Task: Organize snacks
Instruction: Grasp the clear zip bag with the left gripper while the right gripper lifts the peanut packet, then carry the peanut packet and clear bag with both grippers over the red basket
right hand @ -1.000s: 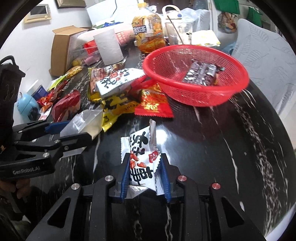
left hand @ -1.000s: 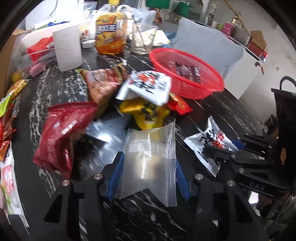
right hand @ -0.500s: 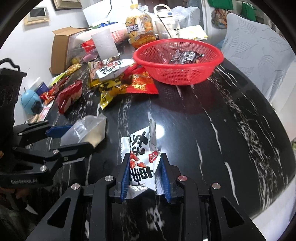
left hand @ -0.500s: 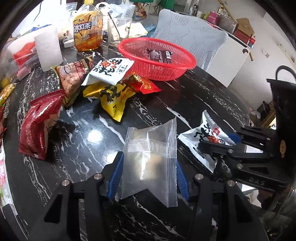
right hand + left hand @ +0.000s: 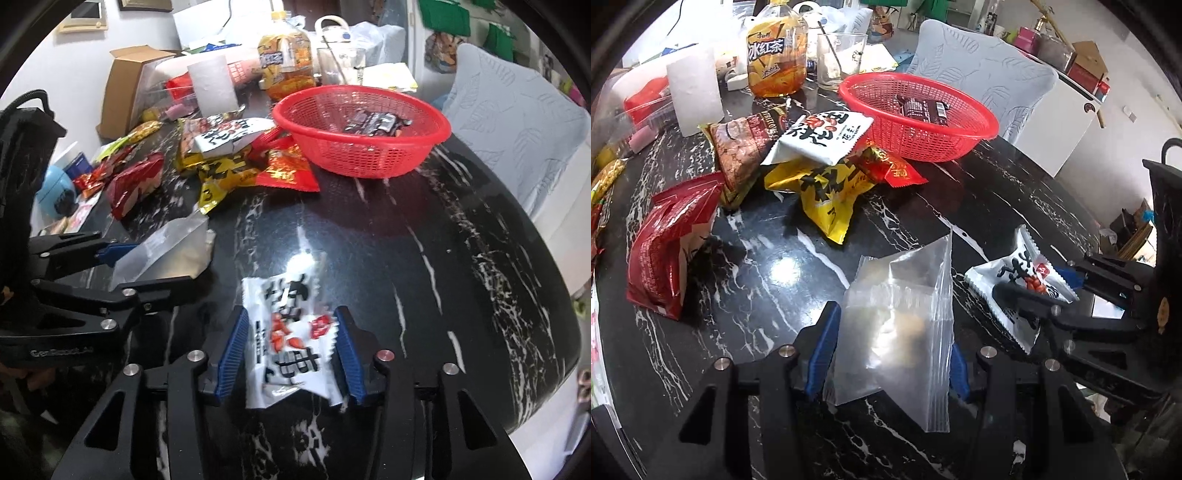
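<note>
Table: black marble top [image 5: 424,236] with white veins, crowded with snacks along its far side.
Left gripper [image 5: 890,339]: blue pads pressed against both sides of a clear plastic bag [image 5: 897,317], which is held just above the table.
Right gripper [image 5: 291,350]: jaws spread wide, with a white peanut packet [image 5: 288,339] lying loose between the pads; I cannot tell whether either pad touches it.
Basket: red plastic basket [image 5: 362,155] at the far side, holding a dark wrapped snack [image 5: 373,122].
Snack pile: white, yellow and red packets [image 5: 827,162] heaped just left of the basket.
Behind: iced tea bottle [image 5: 775,55] and a drinking glass [image 5: 840,59].
</note>
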A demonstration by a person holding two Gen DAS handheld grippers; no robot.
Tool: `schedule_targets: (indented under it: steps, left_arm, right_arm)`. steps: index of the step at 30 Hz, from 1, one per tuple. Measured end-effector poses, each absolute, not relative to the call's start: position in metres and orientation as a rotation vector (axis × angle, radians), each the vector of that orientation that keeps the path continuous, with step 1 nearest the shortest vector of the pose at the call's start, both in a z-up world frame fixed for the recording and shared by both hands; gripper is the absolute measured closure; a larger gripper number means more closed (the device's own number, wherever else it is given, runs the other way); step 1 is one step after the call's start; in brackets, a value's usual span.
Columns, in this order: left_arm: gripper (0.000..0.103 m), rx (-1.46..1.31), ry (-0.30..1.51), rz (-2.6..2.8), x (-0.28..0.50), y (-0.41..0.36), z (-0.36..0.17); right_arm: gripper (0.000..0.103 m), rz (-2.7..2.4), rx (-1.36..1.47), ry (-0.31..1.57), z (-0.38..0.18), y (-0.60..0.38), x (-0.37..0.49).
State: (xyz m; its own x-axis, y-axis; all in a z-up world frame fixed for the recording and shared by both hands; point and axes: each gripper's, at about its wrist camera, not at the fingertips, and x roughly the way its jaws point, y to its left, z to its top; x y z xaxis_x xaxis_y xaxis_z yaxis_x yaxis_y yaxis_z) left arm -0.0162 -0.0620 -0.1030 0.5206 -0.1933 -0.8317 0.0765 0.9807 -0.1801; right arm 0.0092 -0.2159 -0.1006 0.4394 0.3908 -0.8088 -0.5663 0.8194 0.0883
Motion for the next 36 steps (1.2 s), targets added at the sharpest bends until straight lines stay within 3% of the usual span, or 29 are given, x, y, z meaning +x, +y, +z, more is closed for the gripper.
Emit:
schedule_targets:
  steps: [1, 5, 23, 36]
  left_arm:
    - [0.057, -0.124, 1.013, -0.156, -0.017, -0.061, -0.102]
    - [0.059, -0.132, 1.017, -0.154, -0.018, -0.061, -0.101]
    - [0.059, -0.130, 0.977, -0.243, -0.005, -0.079, -0.072]
    - [0.059, -0.092, 0.830, -0.259, 0.017, -0.092, -0.016]
  right_arm:
    - [0.073, 0.588, -0.223, 0.936, -0.101, -0.215, 0.009]
    - [0.075, 0.579, -0.180, 0.941, -0.100, -0.220, 0.012]
    - [0.075, 0.620, -0.074, 0.971, -0.087, -0.235, 0.012]
    - [0.075, 0.608, -0.098, 0.839, -0.039, -0.242, 0.028]
